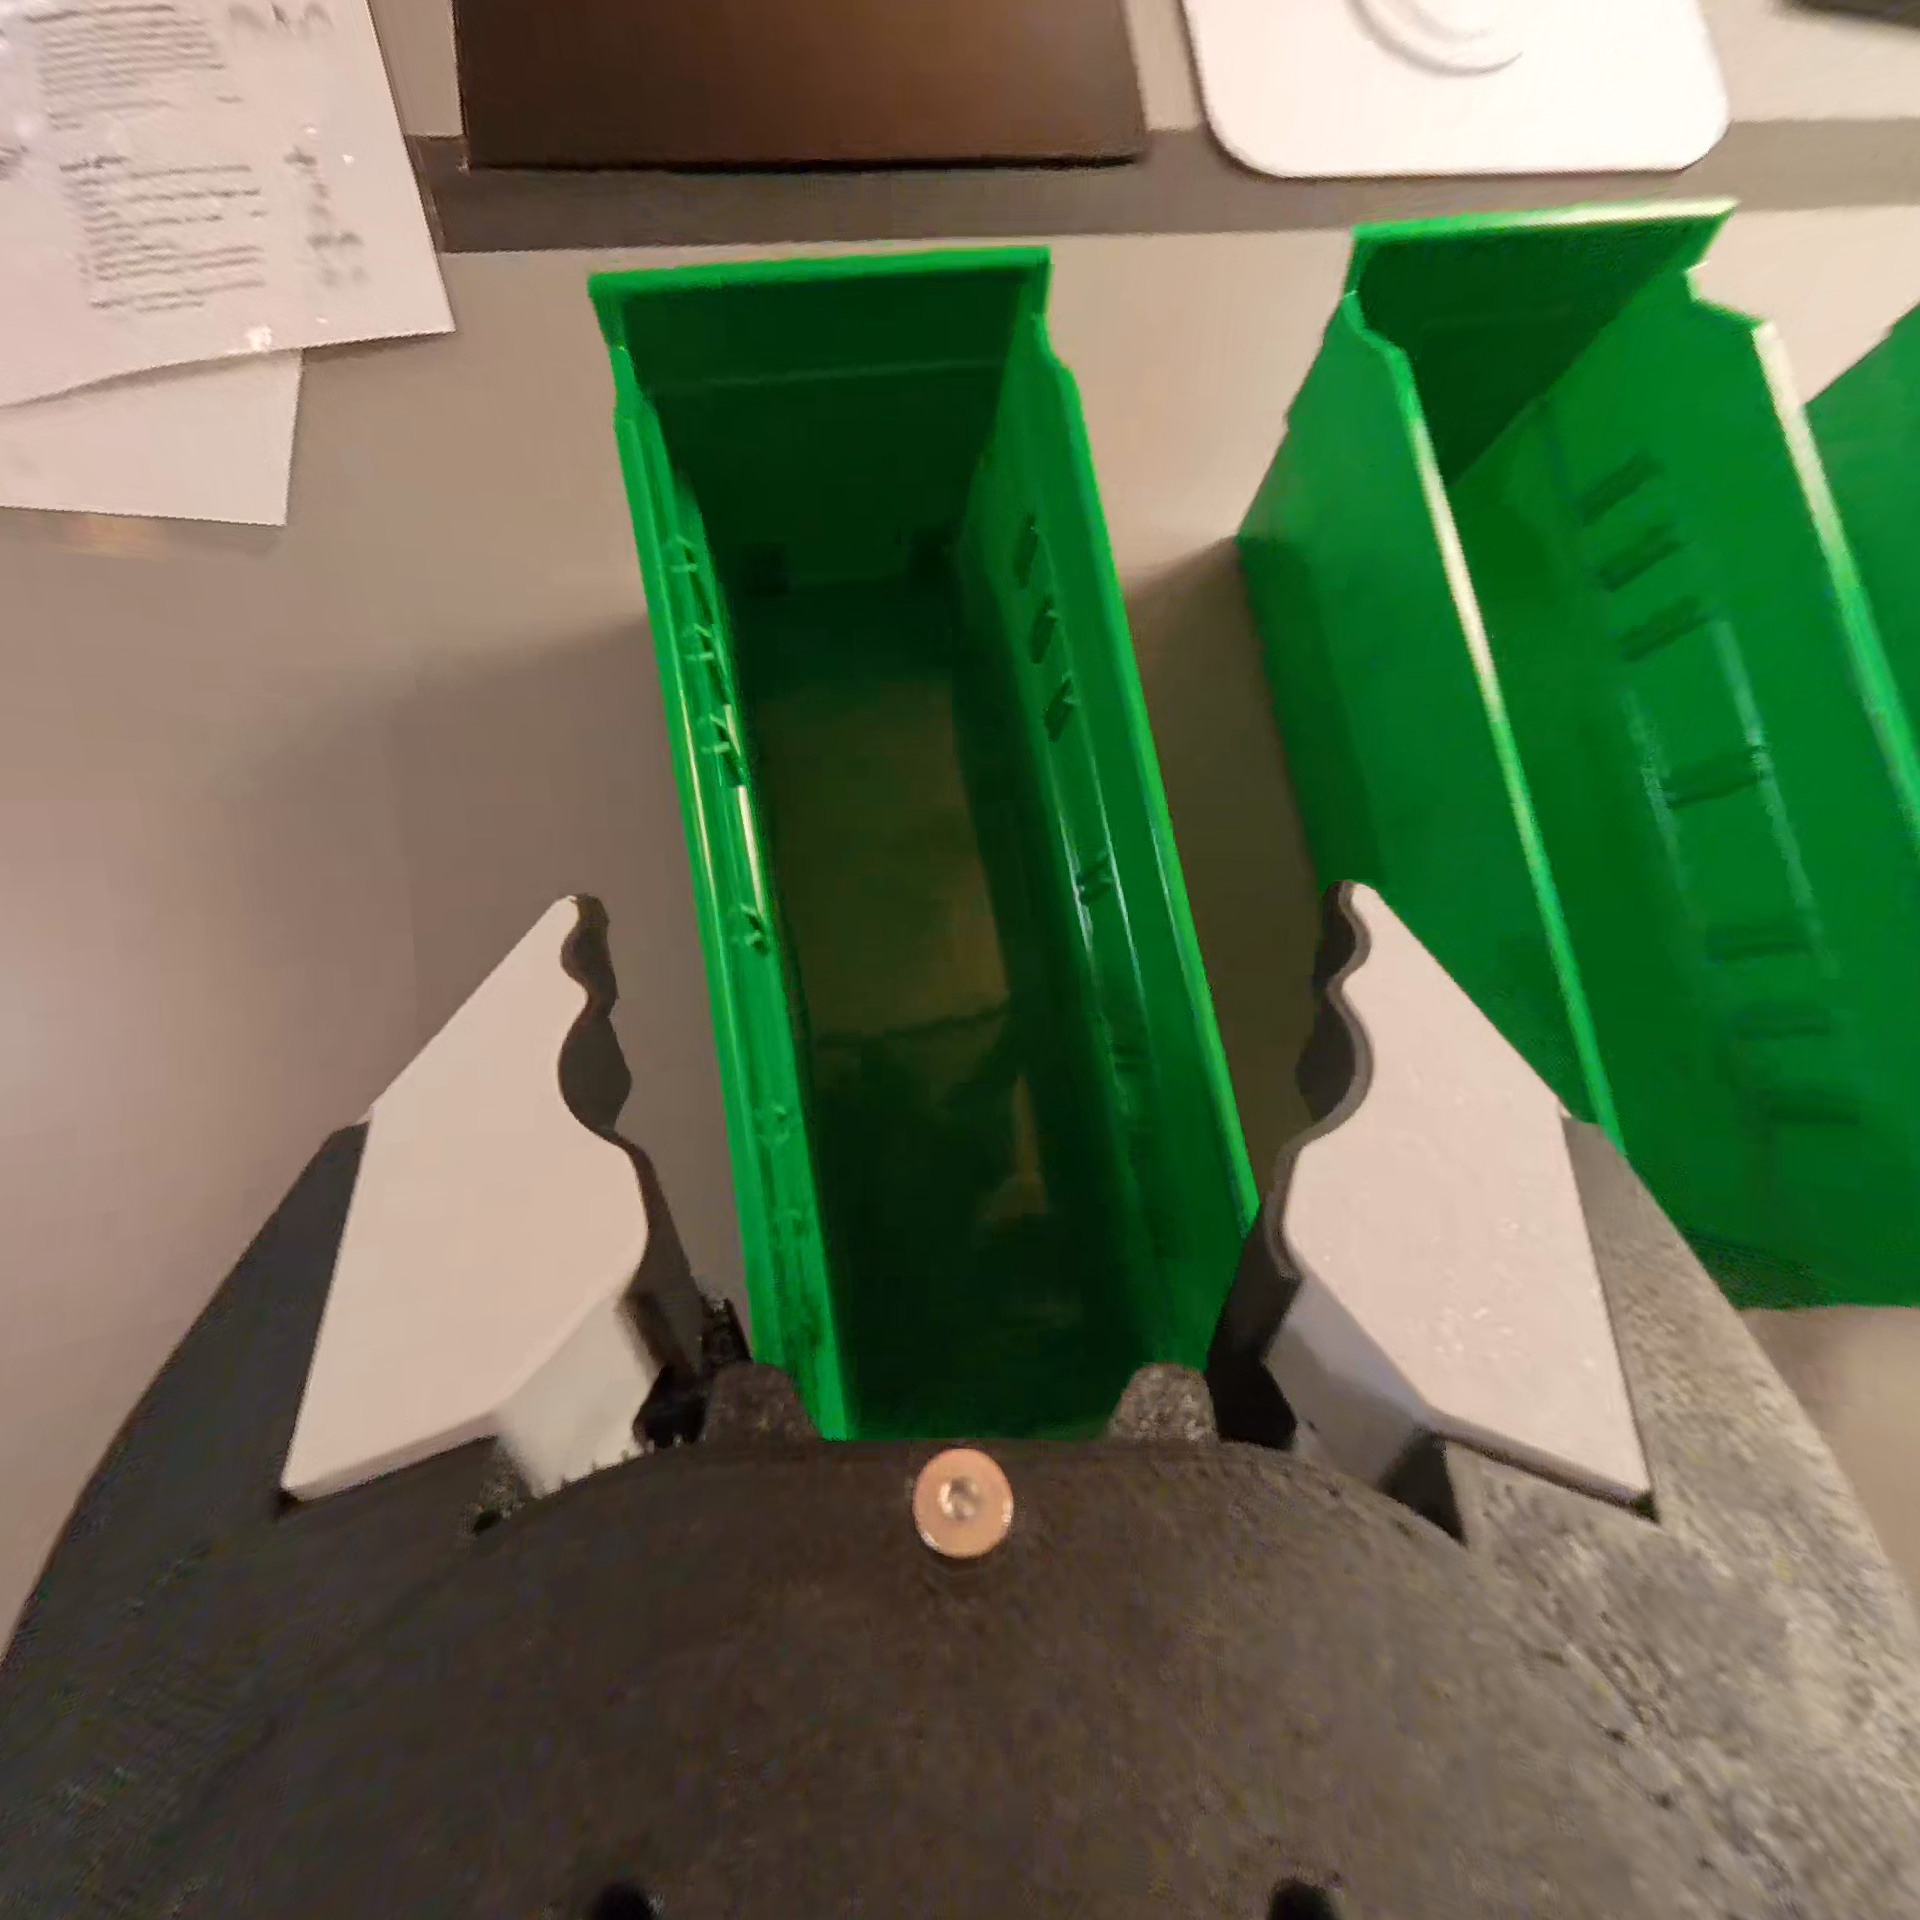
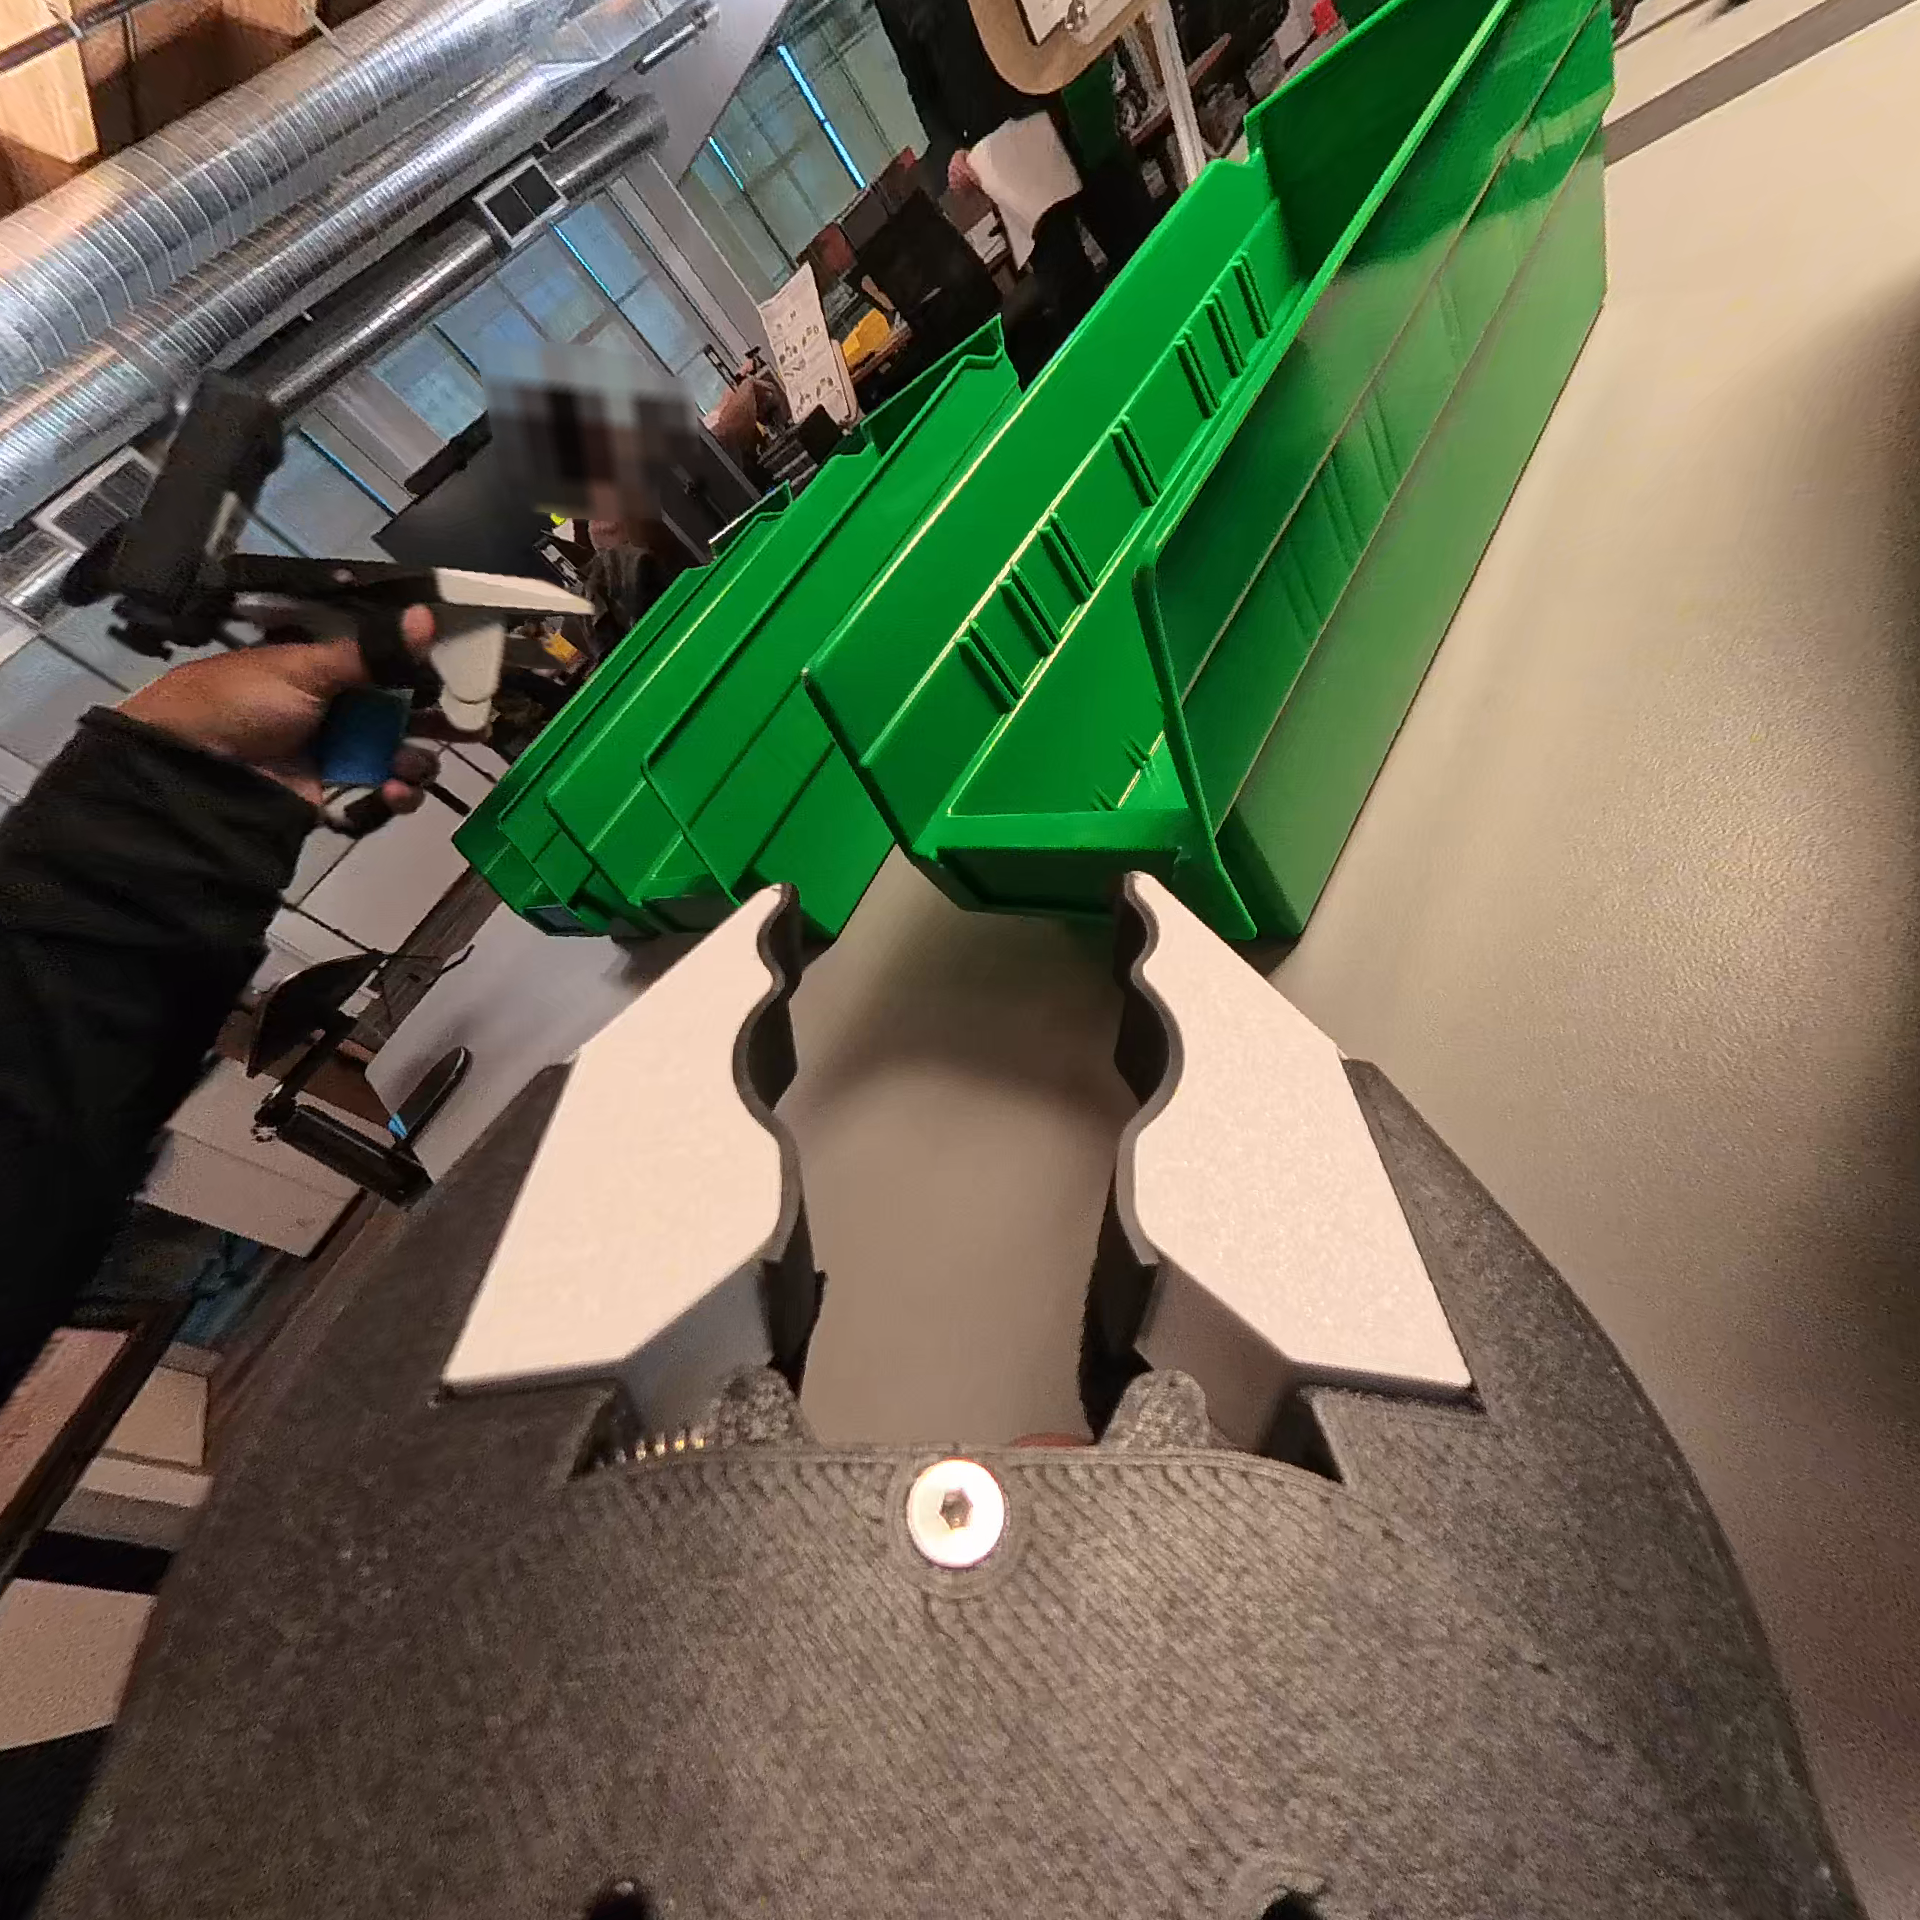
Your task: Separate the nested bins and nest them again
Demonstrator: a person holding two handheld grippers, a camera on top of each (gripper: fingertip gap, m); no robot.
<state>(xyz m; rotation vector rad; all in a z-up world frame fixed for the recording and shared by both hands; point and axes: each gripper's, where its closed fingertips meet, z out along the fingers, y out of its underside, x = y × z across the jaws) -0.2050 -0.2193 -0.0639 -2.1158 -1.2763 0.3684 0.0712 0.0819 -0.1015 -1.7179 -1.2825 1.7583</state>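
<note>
Left tool (image 1: 961, 940) is spread wide w/ a long green bin (image 1: 894, 831) running up between its fingers, but there's a visible gap on both sides, so the pads aren't pressing and nothing is held; seen from the right wrist view, that same left tool (image 2: 468, 634) hangs in the air above the near stack, in a person's hand (image 2: 281, 696). Right tool (image 2: 961, 935) is also well open and empty, only bare bench (image 2: 1714, 935) between its fingers, tips just short of the end of the tilted bin (image 2: 1039, 665). Bins: a nested stack of green bins (image 2: 665, 717) lies on the bench on the left of the right view, and beside it the tilted bin leans on another green bin (image 2: 1434, 582); in the left view a second bin (image 1: 1558, 727) sits just right of the first, apart from it. Risks, as I judge them: tilted bin looks poorly seated, so a nudge from the right tool could slide or tip it off its neighbour. If the left tool closes on thin side walls, they may flex and the bin could twist or slip out, esp. gripped at one end of a long bin. Re-nesting at an angle could jam the rims. Also the stack sits near the bench edge, so a push might shove it off. Papers (image 1: 187, 208) nearby could get swept.
</note>
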